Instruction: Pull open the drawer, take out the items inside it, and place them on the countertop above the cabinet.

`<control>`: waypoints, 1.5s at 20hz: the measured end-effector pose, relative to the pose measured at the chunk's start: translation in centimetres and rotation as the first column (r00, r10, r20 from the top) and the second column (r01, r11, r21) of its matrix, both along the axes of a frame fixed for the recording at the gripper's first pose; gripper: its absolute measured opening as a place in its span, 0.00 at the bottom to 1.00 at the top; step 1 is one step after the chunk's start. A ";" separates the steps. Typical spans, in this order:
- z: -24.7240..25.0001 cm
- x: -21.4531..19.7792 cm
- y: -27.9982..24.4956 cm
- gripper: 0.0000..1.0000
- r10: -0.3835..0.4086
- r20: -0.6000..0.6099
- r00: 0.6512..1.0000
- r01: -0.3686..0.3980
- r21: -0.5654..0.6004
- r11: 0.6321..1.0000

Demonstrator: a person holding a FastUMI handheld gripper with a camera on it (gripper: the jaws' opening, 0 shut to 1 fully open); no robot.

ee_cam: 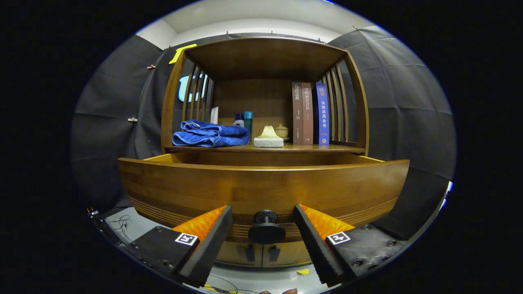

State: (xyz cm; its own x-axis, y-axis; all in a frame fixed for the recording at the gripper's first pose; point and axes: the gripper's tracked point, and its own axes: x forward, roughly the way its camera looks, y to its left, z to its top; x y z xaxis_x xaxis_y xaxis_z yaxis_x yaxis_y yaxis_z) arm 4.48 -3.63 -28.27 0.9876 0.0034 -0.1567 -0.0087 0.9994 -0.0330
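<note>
Between the two fingers of the gripper (pixel 264 234) sits the round dark knob (pixel 266 228) of the drawer (pixel 261 190); the jaws stand apart on either side of it, with a gap showing between each finger and the knob, so they press on nothing. That knob is fixed low on the wide wooden drawer front, which has fine grooves running along its lower edge. Pulled out toward the camera, the drawer shows its top rim and a strip of its side walls, but from this low angle its inside cannot be seen, so I cannot tell what lies in it.

Just behind and above the drawer is the worktop (pixel 327 148) of the cabinet, roofed by a wooden shelf frame (pixel 265 57) with slatted sides. On the worktop, toward the left, lies a folded blue towel (pixel 210 134). Beside it stand a small white-and-blue bottle (pixel 239 120) and a teal bottle (pixel 248 122). Near the middle sits a pale yellowish object on a white block (pixel 268 139), with a small cream lidded pot (pixel 281 131) just behind it. To the right three books (pixel 310 113) stand upright, two brown and one blue.

Below the drawer, two small dark pulls (pixel 261 253) hang on the cabinet doors. Thin wires (pixel 120 224) lie on the pale floor to the left, and a yellow scrap of tape (pixel 302 271) lies on it near the right finger.
</note>
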 end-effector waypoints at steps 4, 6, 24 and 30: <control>-0.2 2.1 0.1 0.99 0.001 0.008 1.000 -0.001 -0.007 1.000; -0.5 3.0 0.1 0.99 0.001 0.012 1.000 -0.001 -0.009 1.000; -1.2 12.1 0.4 0.99 -0.009 0.008 1.000 0.009 -0.015 1.000; -1.5 13.1 0.4 0.99 -0.015 0.000 1.000 0.015 -0.032 0.999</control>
State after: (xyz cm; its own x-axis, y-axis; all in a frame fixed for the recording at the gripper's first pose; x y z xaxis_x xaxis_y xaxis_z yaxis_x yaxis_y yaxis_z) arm 17.59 -3.24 -29.75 0.9875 -0.0164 -0.1567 0.0063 0.9979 -0.0648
